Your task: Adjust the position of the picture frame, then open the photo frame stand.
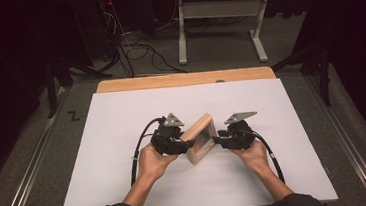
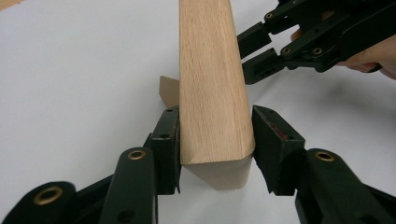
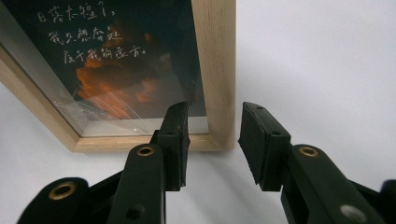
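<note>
On the white table sheet (image 1: 128,188) a wooden picture frame (image 1: 200,137) stands on edge between both tools. Left gripper (image 2: 215,140) straddles its side, jaws part open, one pad touching. Right gripper (image 3: 212,140) brackets the opposite rail, jaws part open, not pressing.

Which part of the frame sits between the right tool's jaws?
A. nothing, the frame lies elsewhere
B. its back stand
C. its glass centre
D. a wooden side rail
D: in the right gripper view the right tool straddles the wooden side rail of the frame, not gripping it.
</note>
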`<state>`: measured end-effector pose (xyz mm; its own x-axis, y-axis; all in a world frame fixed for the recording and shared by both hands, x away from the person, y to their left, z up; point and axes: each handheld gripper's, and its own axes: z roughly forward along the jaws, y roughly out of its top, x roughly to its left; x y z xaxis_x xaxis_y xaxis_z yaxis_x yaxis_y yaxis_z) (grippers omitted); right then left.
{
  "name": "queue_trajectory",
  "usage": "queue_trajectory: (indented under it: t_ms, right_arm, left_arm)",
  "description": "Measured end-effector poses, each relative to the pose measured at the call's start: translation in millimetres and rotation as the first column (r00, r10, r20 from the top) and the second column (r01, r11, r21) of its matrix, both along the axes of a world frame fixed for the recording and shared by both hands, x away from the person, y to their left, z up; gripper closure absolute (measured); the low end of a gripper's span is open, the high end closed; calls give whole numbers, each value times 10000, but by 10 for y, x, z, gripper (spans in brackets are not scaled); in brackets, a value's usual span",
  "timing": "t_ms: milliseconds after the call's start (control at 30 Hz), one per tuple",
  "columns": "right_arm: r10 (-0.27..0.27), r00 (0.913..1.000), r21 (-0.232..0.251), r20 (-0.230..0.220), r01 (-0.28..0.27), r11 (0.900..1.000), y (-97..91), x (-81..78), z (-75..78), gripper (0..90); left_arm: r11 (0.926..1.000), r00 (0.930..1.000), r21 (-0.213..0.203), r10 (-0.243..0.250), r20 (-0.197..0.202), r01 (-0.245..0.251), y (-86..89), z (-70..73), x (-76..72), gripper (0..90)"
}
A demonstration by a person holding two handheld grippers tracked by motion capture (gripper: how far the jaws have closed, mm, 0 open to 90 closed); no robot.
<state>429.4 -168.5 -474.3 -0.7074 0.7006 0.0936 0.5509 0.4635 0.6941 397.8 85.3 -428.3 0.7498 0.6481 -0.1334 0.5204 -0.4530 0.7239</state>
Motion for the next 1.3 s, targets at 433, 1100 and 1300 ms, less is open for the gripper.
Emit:
queue_trajectory:
  t_ms: [433, 1100, 1300]
  right_arm:
    - [-50, 9999, 135, -95, 52, 9999, -42, 17, 7, 628]
    - [-122, 9998, 237, -159, 126, 9996, -95, 39, 18, 614]
    - [-11, 9997, 279, -229, 18, 9996, -96, 76, 1, 614]
  left_arm:
    - [9996, 9996, 55, 294, -44, -293, 14, -21, 25, 529]
    - [9966, 9965, 180, 807, -228, -803, 0, -91, 11, 454]
    - [9951, 9950, 203, 972, -247, -967, 22, -91, -3, 427]
